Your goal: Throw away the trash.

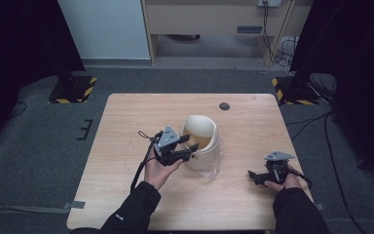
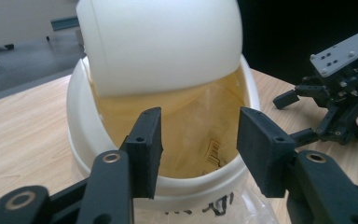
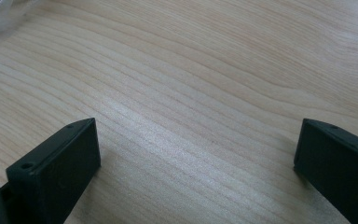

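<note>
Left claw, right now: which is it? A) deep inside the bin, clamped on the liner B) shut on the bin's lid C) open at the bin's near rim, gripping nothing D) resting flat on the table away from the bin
C: in the left gripper view the left claw has its jaws spread apart in front of the white bin, at its near rim, with nothing between them.

The person's left hand [image 1: 158, 171] held the black two-jaw left gripper [image 1: 189, 147] raised at mid-table, jaws parted and empty. The right hand [image 1: 283, 183] kept the black right gripper [image 1: 254, 176] low, jaws spread wide, pointing left.
</note>
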Demonstrator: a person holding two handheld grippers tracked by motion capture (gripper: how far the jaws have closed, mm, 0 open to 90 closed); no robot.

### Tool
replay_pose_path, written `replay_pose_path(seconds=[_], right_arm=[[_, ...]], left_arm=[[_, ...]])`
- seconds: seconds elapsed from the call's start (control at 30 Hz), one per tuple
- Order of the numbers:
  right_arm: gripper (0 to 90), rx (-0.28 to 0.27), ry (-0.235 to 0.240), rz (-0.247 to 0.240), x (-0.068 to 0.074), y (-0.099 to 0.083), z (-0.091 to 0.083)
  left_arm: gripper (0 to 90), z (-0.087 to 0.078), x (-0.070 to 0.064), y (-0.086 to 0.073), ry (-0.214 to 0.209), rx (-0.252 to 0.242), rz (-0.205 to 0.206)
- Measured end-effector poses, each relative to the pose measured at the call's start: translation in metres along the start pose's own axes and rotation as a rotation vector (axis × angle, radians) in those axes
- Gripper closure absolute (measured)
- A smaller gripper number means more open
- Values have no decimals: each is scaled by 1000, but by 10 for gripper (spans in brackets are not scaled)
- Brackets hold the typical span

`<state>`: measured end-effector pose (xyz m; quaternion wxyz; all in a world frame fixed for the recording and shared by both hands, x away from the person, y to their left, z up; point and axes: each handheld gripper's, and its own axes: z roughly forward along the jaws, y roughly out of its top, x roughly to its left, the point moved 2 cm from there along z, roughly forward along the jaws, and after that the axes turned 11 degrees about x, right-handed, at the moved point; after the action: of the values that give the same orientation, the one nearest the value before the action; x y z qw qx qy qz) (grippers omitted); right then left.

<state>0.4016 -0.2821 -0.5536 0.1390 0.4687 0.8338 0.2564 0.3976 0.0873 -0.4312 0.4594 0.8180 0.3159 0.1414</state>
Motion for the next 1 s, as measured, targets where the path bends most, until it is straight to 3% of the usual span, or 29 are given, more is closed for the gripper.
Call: replay_pose_path(seconds=[0.33,0.63,1.0], right_arm=[[5,0,0,0,0,0,0],[5,0,0,0,0,0,0],[5,0,0,0,0,0,0]], left_arm=[[434,-34,4,-21,10,24,9],[340,-53,16,-57,56,60,-35],[211,-66,34,-97,114,160,-93]])
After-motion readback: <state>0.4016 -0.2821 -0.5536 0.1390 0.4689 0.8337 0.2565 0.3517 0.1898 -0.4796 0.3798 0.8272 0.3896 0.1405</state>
